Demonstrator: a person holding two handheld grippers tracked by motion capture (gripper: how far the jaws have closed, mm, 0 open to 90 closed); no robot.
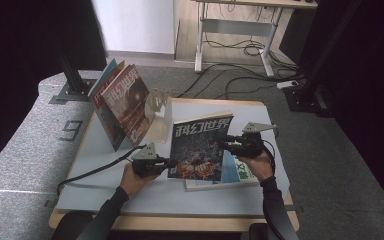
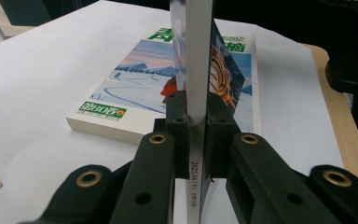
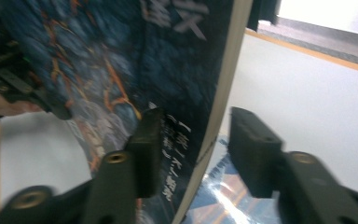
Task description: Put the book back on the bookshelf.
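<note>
A dark-covered magazine (image 1: 200, 147) stands upright in the middle of the white table. My left gripper (image 1: 164, 163) is shut on its lower left edge. In the left gripper view the jaws (image 2: 196, 135) clamp the white spine (image 2: 199, 70) from both sides. My right gripper (image 1: 228, 144) reaches the magazine's right edge from the right. In the right gripper view the jaws (image 3: 196, 126) straddle that edge of the magazine (image 3: 121, 60). One pad lies against the cover and the other pad (image 3: 251, 144) stands clear of the edge, so this gripper is open.
A second book (image 1: 240, 172) with a snowy cover (image 2: 135, 88) lies flat under and right of the upright magazine. Several magazines (image 1: 122, 102) lean in a row at the back left against a clear stand (image 1: 160, 107). The table's wooden edge (image 1: 180, 222) runs near the person.
</note>
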